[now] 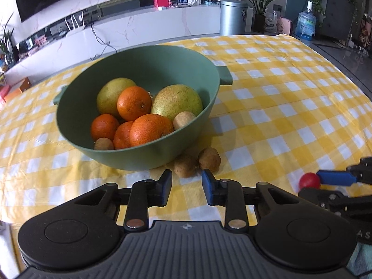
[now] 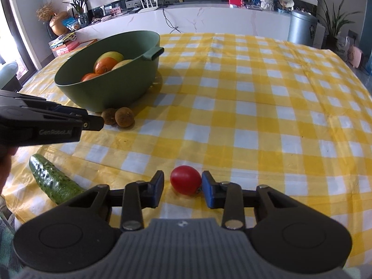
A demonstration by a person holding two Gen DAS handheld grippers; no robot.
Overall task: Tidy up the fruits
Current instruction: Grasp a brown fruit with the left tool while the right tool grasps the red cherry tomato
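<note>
A green bowl (image 1: 139,153) on the yellow checked tablecloth holds oranges (image 1: 133,103), two pears (image 1: 176,102) and small brown fruits. It also shows in the right wrist view (image 2: 109,95). Two small brown fruits (image 1: 184,165) (image 1: 209,159) lie on the cloth by the bowl's front, just beyond my open, empty left gripper (image 1: 186,177); they show in the right wrist view too (image 2: 124,117). A red tomato (image 2: 185,179) lies between the open fingers of my right gripper (image 2: 182,180), close to the right pad. It shows in the left wrist view (image 1: 309,181).
A cucumber (image 2: 54,182) lies on the cloth near the front left edge. The left gripper body (image 2: 46,124) reaches in from the left. Behind the table stand a white counter (image 2: 209,21), a metal bin (image 2: 301,28) and potted plants.
</note>
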